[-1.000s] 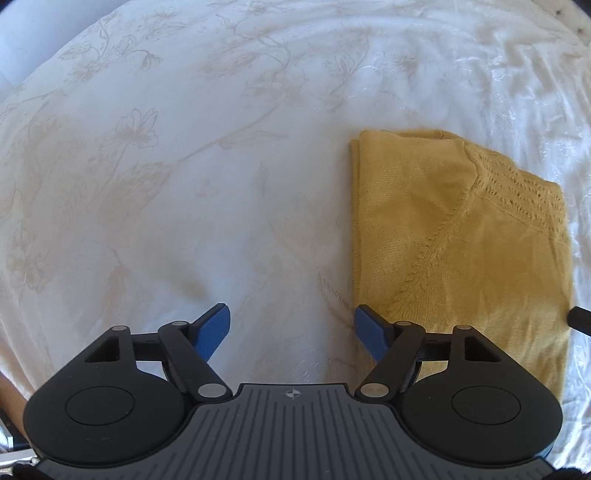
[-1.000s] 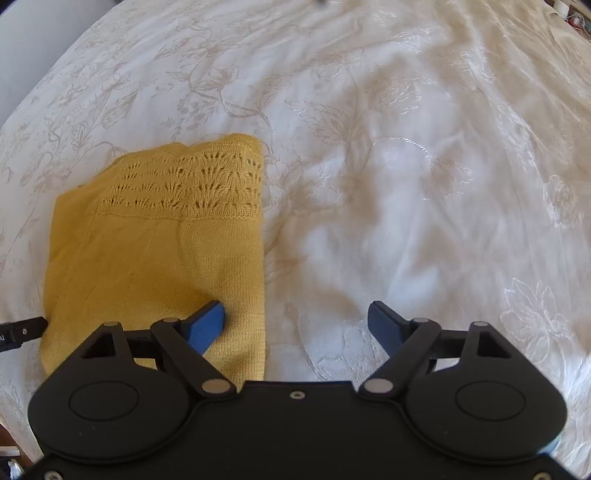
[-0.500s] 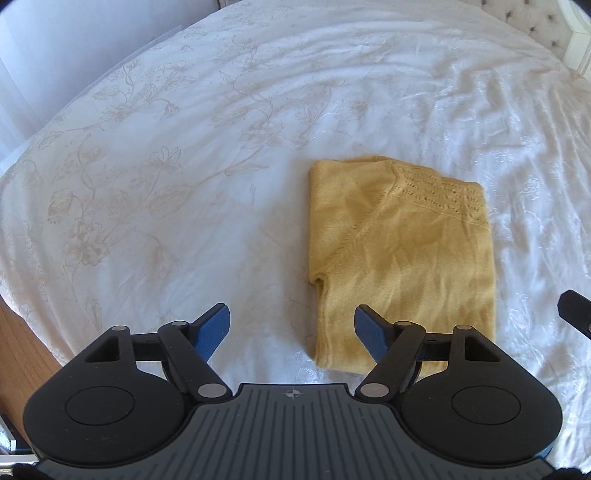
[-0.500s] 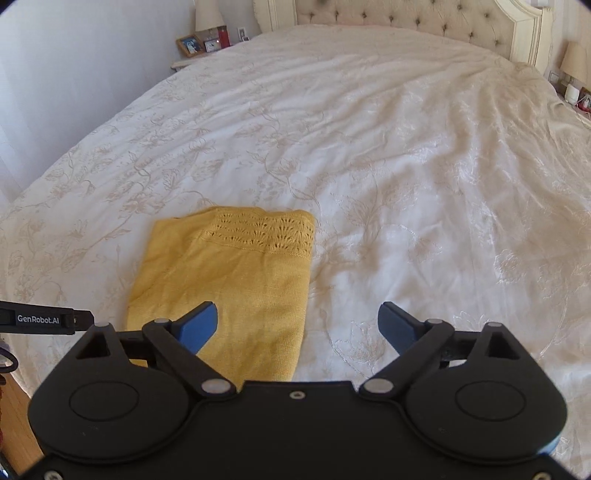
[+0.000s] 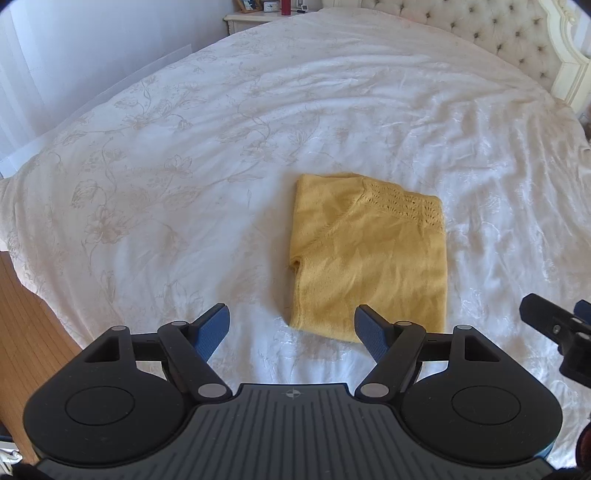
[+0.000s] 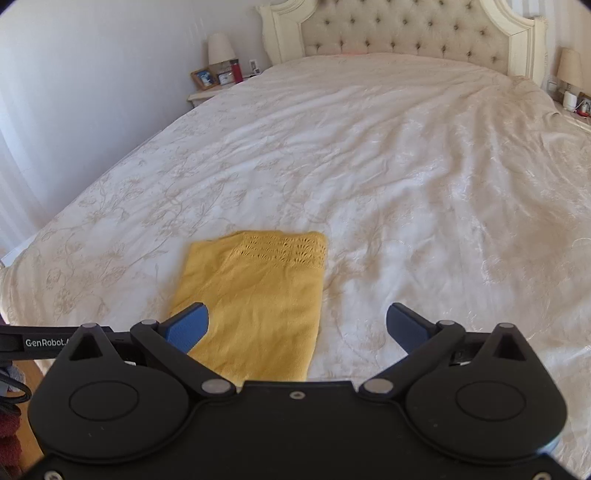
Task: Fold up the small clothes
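Left wrist view. The left gripper [image 5: 291, 326] occupies the lower centre of the frame with its jaws spread and nothing between the blue pads. The yellow knitted sweater [image 5: 369, 258] lies folded into a compact rectangle at centre right, flat on the white floral bedspread [image 5: 166, 166]. Its openwork band faces the upper right; a folded-in seam runs diagonally across the top layer. The lower edge of the sweater sits just above the right-hand pad in the picture, apart from it. Part of the right gripper [image 5: 554, 325] enters at the right edge, clear of the fabric. A tufted headboard [image 5: 498, 33] fills the upper right, and a nightstand [image 5: 258, 14] the upper centre. Wooden floor [image 5: 33, 314] shows at lower left, so the sweater lies near the foot of the bed, within easy reach.

Right wrist view. The right gripper [image 6: 297, 325], at lower centre, has its jaws opening, near full spread; no cloth is pinched. The sweater [image 6: 258, 295] lies at lower centre-left, partly behind the left-hand pad in the picture. Both grippers appear raised clear of the garment. Judgement: the fold looks complete, edges roughly aligned, so neither tool needs to hold it. Lamps [image 6: 218, 48] stand on both sides of the headboard.
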Tool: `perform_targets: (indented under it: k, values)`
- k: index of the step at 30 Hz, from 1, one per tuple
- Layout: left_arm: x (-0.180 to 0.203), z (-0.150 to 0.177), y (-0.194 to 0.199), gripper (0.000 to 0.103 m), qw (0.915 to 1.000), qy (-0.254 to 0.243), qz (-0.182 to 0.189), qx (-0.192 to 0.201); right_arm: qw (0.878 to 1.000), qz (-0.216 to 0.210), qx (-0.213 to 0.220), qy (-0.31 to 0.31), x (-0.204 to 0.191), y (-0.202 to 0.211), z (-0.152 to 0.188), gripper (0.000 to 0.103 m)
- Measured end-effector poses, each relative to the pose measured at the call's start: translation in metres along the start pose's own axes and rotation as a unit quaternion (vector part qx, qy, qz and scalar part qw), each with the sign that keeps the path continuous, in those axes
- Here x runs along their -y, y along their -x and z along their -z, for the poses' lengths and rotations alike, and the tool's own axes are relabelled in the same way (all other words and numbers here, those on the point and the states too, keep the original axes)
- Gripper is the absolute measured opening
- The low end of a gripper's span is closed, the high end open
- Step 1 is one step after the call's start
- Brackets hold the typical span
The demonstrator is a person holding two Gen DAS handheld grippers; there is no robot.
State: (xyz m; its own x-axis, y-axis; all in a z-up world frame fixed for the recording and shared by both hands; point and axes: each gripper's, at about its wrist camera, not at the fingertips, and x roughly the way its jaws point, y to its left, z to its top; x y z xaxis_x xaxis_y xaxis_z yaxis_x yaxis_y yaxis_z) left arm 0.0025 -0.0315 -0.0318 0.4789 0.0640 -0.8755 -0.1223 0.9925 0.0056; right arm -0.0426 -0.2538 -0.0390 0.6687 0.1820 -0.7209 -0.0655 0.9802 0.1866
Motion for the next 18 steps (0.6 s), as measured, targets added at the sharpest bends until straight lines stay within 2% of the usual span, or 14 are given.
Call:
perform_targets:
  k: [2, 7, 18]
  values:
    - [0.001, 0.004, 0.005, 0.074, 1.0000, 0.003, -0.003, -0.002, 1.000, -0.009, -0.015, 0.000, -0.003, 0.002, 0.006, 0.102]
    - [0.001, 0.012, 0.013, 0.074, 0.9999, 0.006, -0.009, -0.008, 0.999, 0.007, -0.036, 0.008, -0.009, 0.008, 0.017, 0.102]
    - [0.006, 0.014, 0.017, 0.074, 0.9997, -0.007, -0.015, -0.018, 0.999, 0.014, -0.032, 0.009, -0.009, 0.016, 0.021, 0.102]
